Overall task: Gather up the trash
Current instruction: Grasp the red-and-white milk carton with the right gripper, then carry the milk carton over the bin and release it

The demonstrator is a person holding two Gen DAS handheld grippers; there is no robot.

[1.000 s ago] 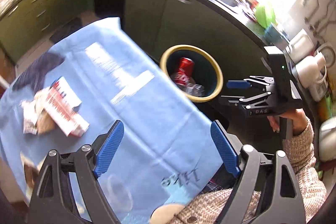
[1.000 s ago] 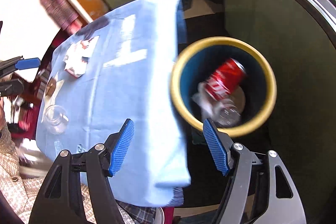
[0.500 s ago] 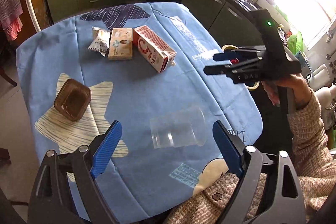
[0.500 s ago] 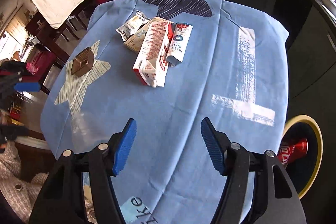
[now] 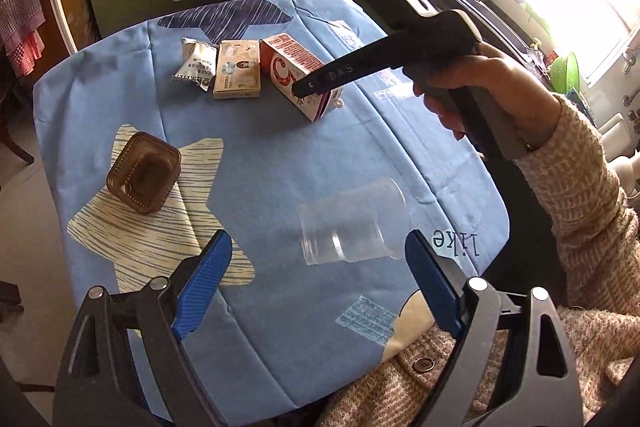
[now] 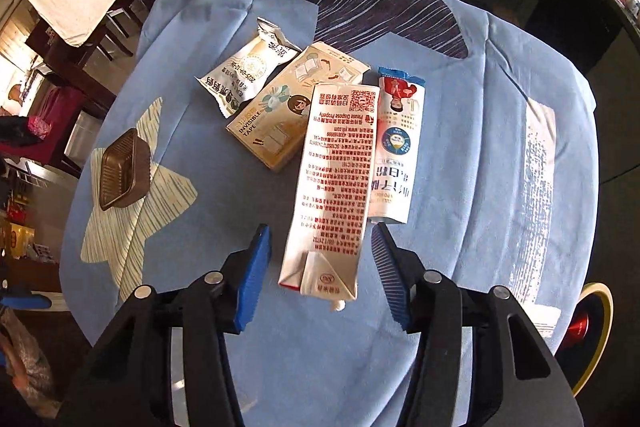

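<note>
Blue-padded right gripper [image 6: 322,269] spread around milk carton [image 6: 332,183]; left gripper [image 5: 316,285] spread likewise

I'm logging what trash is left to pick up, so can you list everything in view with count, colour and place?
Milk carton: 1, white with red print, lying mid-table between the right tool's fingers.
Snack sachet: 1, white, blue and red, beside the carton.
Tape box: 1, beige, on the carton's other side.
Wrapper: 1, white, torn, next to the tape box.
Plastic tray: 1, brown, on the cream star patch.
Plastic cup: 1, clear, on its side near the table edge.
Tablecloth: 1, blue, covering the table.
Bin: 1, yellow-rimmed, on the floor past the table edge, something red inside.
Left tool: 1, black with blue fingers, open near the cup.
Right tool: 1, same colours, open around the carton.
</note>
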